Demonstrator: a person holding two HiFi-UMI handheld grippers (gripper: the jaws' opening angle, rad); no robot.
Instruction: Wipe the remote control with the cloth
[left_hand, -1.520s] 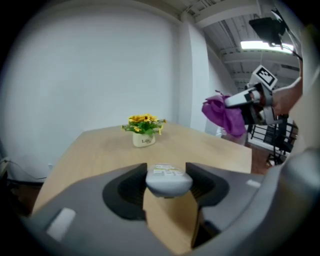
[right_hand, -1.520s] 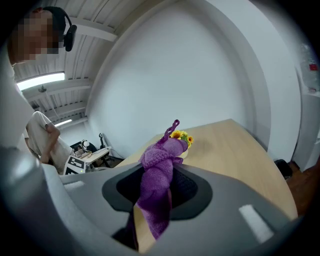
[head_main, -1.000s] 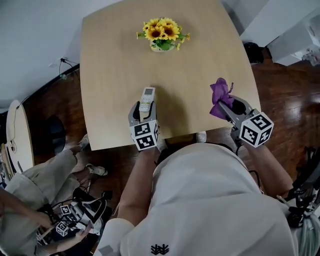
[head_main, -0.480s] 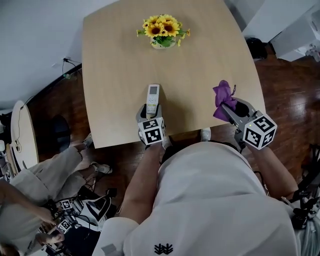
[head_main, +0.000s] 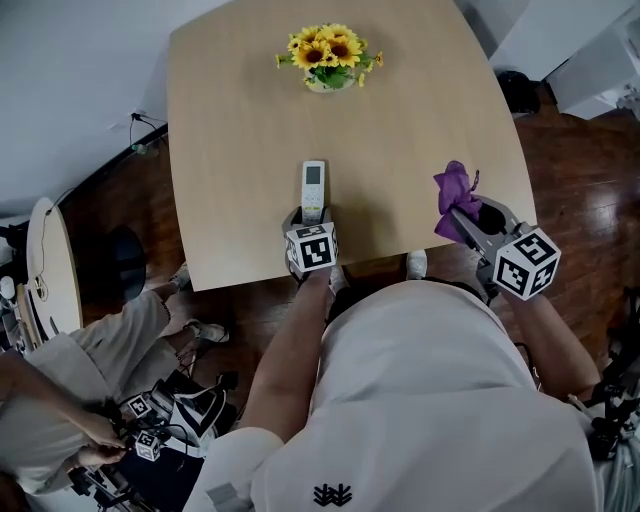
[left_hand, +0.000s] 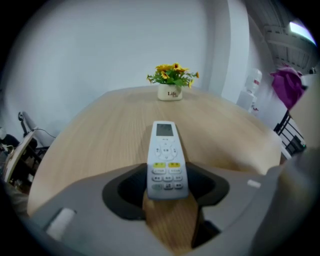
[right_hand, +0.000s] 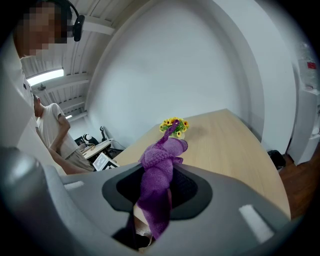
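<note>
Purple cloth (head_main: 455, 192) bunched in the clamped right gripper (head_main: 463, 216) by the table's (head_main: 230, 150) near right edge, as before, left gripper (head_main: 312, 216) narrowly pinching the white remote control's (head_main: 313, 188) near end, sunk lower toward the wood than a second ago, sunflower pot (head_main: 329, 60) far.

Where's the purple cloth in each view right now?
Head view: cloth right of centre, in the right gripper.
Left gripper view: upper right edge.
Right gripper view: centre, clamped between its jaws.
Shared landmark: the sunflower pot.
</note>
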